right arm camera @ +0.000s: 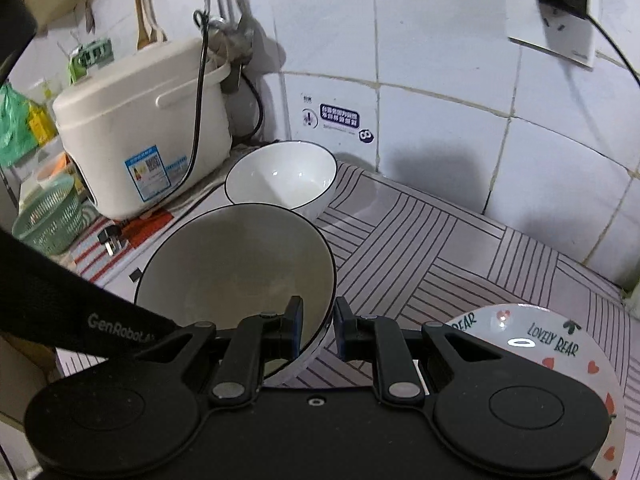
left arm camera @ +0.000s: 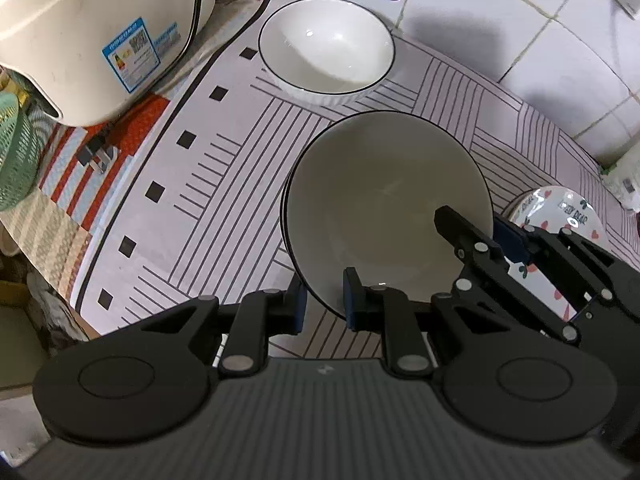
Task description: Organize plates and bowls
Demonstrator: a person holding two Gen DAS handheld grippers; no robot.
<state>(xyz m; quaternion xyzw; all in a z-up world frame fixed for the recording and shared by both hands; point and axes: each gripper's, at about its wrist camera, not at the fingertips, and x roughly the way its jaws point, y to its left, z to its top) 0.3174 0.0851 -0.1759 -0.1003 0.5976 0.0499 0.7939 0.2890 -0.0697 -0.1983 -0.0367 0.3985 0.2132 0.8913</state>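
A white bowl with a thin black rim [left arm camera: 384, 208] is held tilted above the striped mat; it also shows in the right wrist view [right arm camera: 240, 264]. My left gripper [left arm camera: 325, 304] is shut on its near rim. My right gripper [right arm camera: 316, 330] is shut on its right rim and shows in the left wrist view [left arm camera: 474, 226]. A second white bowl [left arm camera: 326, 46] stands upright at the back of the mat, also in the right wrist view [right arm camera: 282, 176]. A "Lovely Bear" plate with red hearts [right arm camera: 560, 344] lies at the right, partly hidden by my right gripper.
A cream rice cooker [right arm camera: 140, 136] stands at the back left with its black cord. A green mesh basket [right arm camera: 50, 220] sits to its left. A plug [left arm camera: 96, 154] lies on a red striped cloth. White tiled wall [right arm camera: 440, 80] closes the back and right.
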